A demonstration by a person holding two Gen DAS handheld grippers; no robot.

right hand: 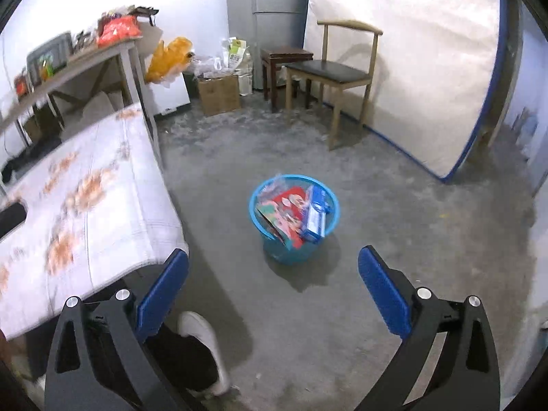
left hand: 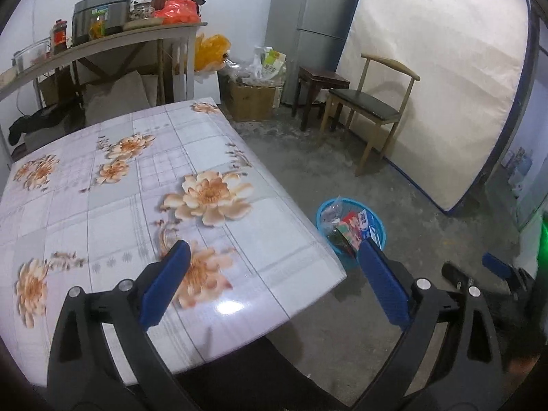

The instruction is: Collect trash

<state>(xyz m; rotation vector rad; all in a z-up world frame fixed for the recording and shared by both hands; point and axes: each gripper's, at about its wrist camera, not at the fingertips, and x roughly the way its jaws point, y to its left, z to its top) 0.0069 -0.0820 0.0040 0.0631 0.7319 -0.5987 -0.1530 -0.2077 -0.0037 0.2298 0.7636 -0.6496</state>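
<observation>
Trash already heaped in the blue basket (right hand: 294, 219) on the concrete floor (right hand: 394, 239), just off the corner of the floral tabletop (left hand: 137, 185); nothing loose visible on that tabletop. Left hand-held gripper (left hand: 274, 274) spread wide and holding nothing, over the tabletop edge nearest the basket. Right hand-held gripper (right hand: 274, 284) likewise spread and unladen, short of the basket, above the floor. Probably near done. Best to scan around the basket for strays before closing on anything; wrappers (right hand: 291, 215) piled to the rim could spill if bumped.
</observation>
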